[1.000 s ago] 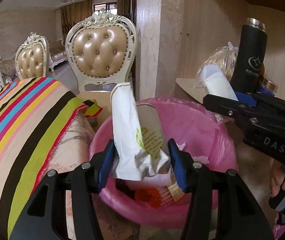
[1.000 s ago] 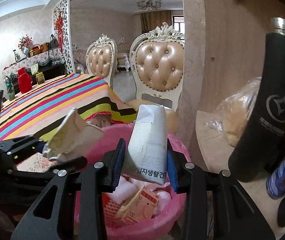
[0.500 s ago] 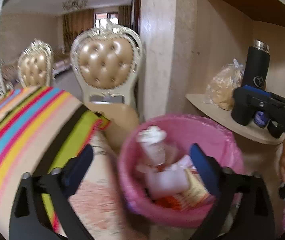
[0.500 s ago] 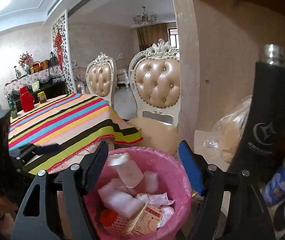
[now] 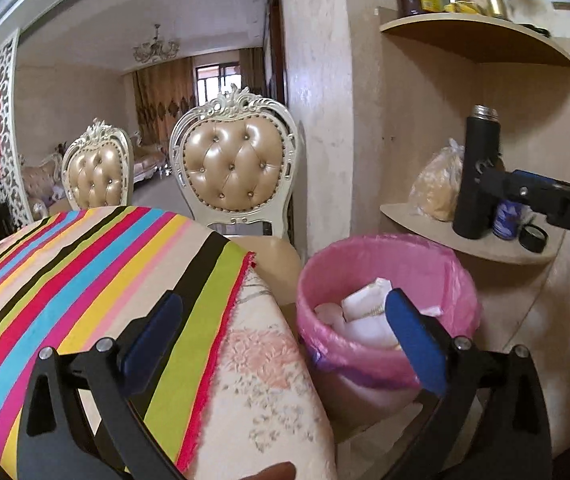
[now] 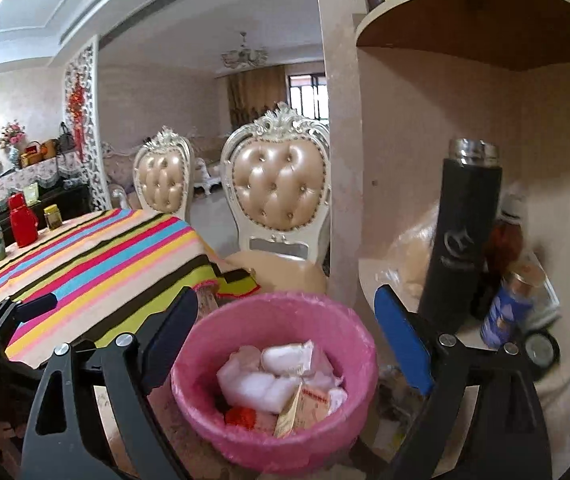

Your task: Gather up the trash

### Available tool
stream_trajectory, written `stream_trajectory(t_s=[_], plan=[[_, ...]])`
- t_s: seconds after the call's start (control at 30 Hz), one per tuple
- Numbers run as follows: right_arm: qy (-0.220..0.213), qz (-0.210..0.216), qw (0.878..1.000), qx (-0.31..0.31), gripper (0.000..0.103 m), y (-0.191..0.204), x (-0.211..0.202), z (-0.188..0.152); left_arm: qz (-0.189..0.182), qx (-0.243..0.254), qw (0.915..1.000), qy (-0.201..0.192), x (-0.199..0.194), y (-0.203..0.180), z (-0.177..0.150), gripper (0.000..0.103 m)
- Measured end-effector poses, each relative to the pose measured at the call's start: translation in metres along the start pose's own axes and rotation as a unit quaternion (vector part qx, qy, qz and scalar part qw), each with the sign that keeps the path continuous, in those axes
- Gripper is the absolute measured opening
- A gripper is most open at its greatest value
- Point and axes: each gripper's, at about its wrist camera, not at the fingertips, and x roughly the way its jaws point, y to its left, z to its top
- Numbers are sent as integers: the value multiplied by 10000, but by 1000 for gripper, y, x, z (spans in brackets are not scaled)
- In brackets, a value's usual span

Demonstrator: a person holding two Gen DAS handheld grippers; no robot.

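A bin with a pink liner (image 5: pixel 385 248) stands on the floor between the table and a corner shelf. It holds white paper wads and cartons (image 6: pixel 261 384), which also show in the left wrist view (image 5: pixel 365 312). My left gripper (image 5: pixel 281 304) is open and empty, set back from the bin and over the table's corner. My right gripper (image 6: pixel 285 298) hangs above the bin (image 6: pixel 349 320), its jaws opening wide with nothing between them. One right finger (image 5: pixel 545 204) reaches in from the right.
A table with a striped cloth (image 5: pixel 85 280) lies left of the bin. Two padded chairs (image 5: pixel 237 172) stand behind it. The corner shelf (image 5: pixel 485 248) carries a black flask (image 6: pixel 465 232), a bag and a can. An upper shelf (image 5: pixel 477 36) holds jars.
Both grippers let go of their paper trash, which dropped into the bin. Both opened wide and drew back and up from the bin.
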Motion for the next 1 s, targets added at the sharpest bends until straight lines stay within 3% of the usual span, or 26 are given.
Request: stream_trajectory(t_s=[0.37,0.5,0.8,1.0], plan=[[324,-588,9975,-227,85,20,-23,-36,-322,-268,9991,13,-9,12,-13,98],[427,-748,9955,-402,85,23,-35,-48,-765,-451,9959,198,-6,15,-18,98],[479,-900,9939,-423,85,17,-54,-67,-1221,-51,9925,-6,-18,-10,-20,98],[513,-837,9944,-405,85,15,-52,-74,-1293,70,9916,44,-17,-16,-22,98]])
